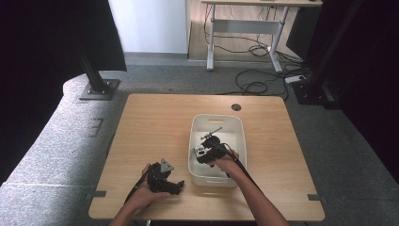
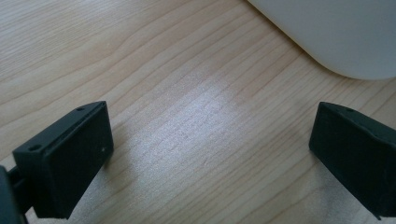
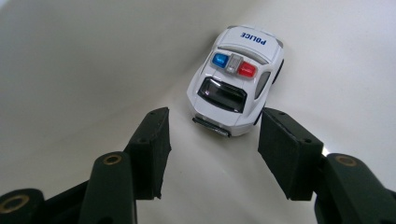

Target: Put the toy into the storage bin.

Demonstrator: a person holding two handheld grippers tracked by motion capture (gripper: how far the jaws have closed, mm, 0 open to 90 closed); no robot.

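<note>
A white toy police car (image 3: 236, 88) with red and blue roof lights lies on the floor of a white plastic bin (image 1: 216, 117), close to its wall (image 3: 70, 70). My right gripper (image 3: 212, 149) reaches down into the bin (image 1: 203, 153). Its jaws stand apart on either side of the car's near end, and the pads do not press on it. Resting low on the wooden table (image 1: 155, 127) just left of the bin is my left gripper (image 1: 176, 186). In the left gripper view its jaws (image 2: 210, 154) are wide open over bare wood, with the bin's rounded corner (image 2: 341, 32) ahead.
The bin stands right of the table's middle, and a round cable hole (image 1: 236, 107) lies behind it. Beyond the table are grey carpet, a black stand base (image 1: 99, 89), cables on the floor (image 1: 256, 84) and a desk frame (image 1: 244, 28).
</note>
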